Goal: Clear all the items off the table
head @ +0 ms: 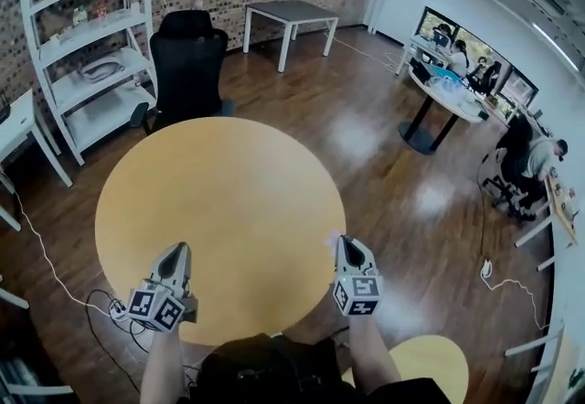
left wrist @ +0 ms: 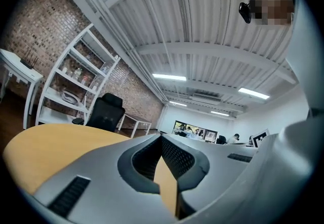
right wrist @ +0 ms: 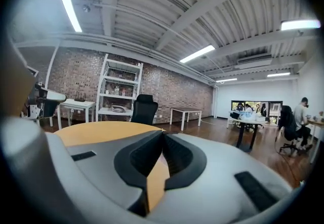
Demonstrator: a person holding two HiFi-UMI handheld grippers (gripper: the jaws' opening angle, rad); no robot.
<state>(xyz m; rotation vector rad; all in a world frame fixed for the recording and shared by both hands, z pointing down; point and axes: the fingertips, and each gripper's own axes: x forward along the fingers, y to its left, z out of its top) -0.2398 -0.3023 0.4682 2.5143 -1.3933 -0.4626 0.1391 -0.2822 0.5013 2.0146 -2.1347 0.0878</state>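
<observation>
Table-wise, it's the round yellow table (head: 219, 201) right in front of the person, filling the middle of the head view. Left gripper (head: 180, 249) hovers over its near-left edge and right gripper (head: 342, 239) over its near-right edge, well apart from each other. Both have their jaws pressed together, tips meeting, pinching nothing, just tabletop showing behind the pads. Black office chair (head: 187, 64) sits at the far side, white shelf unit (head: 87, 46) to its left.
</observation>
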